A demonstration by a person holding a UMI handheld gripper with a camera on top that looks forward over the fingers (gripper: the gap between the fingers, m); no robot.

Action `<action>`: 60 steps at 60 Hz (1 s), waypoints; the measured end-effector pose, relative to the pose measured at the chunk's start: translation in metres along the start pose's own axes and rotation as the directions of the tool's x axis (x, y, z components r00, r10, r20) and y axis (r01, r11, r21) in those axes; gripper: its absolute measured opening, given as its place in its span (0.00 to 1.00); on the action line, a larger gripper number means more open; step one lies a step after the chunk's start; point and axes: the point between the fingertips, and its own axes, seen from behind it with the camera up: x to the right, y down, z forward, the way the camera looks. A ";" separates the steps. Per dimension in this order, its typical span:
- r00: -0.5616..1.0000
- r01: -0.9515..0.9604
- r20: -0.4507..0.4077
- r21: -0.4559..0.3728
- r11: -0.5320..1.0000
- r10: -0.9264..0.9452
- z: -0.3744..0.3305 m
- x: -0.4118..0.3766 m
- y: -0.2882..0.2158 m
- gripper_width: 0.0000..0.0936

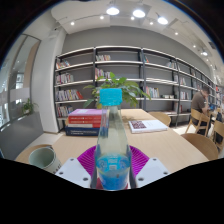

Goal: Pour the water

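- Bottle (112,140): clear plastic, blue cap on top, blue band and what looks like water low in its body. Stands upright between the gripper's fingers, at twelve o'clock from them. Cap appears in place, so I judge no pouring has begun.
- Gripper (112,172): both pink pads (87,160) sit against the bottle's lower sides; it looks clenched on the bottle, though the contact itself is partly hidden by the bottle's body.
- Cup (42,156): pale, round-rimmed vessel at about nine o'clock from the bottle, near it on the table; the likely receiver. Whether it holds any water I cannot tell.
- Table (170,145): light wood, carrying all the above.
- Books (86,120): a stack at eleven o'clock beyond the bottle; an open magazine (147,125) at one o'clock.
- Potted plant (125,92): behind the bottle, at twelve o'clock.
- Bookshelves (140,70): along the far wall.
- Progress: bottle grasped; uncapping, carrying to the cup and tilting all appear left.
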 end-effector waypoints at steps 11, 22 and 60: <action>0.998 -0.050 -0.028 -0.093 0.994 0.047 0.009 0.001 0.017 0.77; 0.997 -0.071 -0.053 -0.175 0.982 0.062 -0.029 -0.001 0.040 0.85; 0.999 -0.005 -0.035 -0.215 0.977 -0.003 -0.185 -0.085 -0.052 0.87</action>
